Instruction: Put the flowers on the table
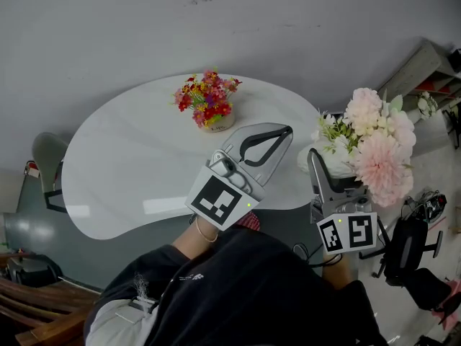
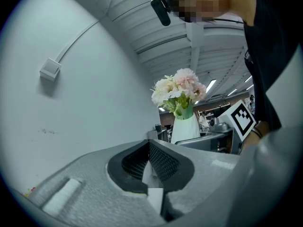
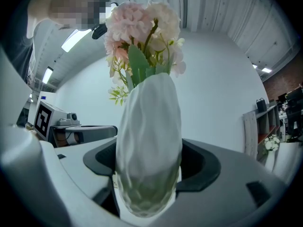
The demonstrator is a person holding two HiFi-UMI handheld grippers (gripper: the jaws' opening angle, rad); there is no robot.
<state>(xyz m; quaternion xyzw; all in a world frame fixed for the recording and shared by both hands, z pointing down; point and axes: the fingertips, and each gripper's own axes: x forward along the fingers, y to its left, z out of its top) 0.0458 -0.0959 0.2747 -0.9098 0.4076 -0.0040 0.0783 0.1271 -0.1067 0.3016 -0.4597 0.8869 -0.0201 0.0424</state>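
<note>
My right hand-held gripper [image 3: 149,174] has its jaws spread around the belly of a white ribbed vase [image 3: 149,136] and pressed against it on both sides, so the vase stands upright between them with its base down near the inner end of the jaws. The pink flowers [image 3: 142,27] rise straight up out of the vase, above and beyond the jaw tips, with green leaves at the neck. In the head view the vase [image 1: 328,163] sits just ahead of this hand-held gripper's tips, over the near right edge of the white table [image 1: 130,164]; I cannot tell whether its base touches the tabletop or hangs just above it. The blooms [image 1: 378,139] spread to the right of the jaws, past the table's edge. My left hand-held gripper [image 1: 281,137] is beside the right one, to its left, held over the table and pointing toward the vase. Its own view shows its jaws brought together at the tips with nothing between them [image 2: 149,148], and beyond them the vase and flowers [image 2: 179,86] with the right one's marker cube [image 2: 242,118] alongside. Ahead and to the left of the left hand-held gripper, well apart from both, a small pot of red and yellow flowers [image 1: 207,101] stands on the table's far side.
</note>
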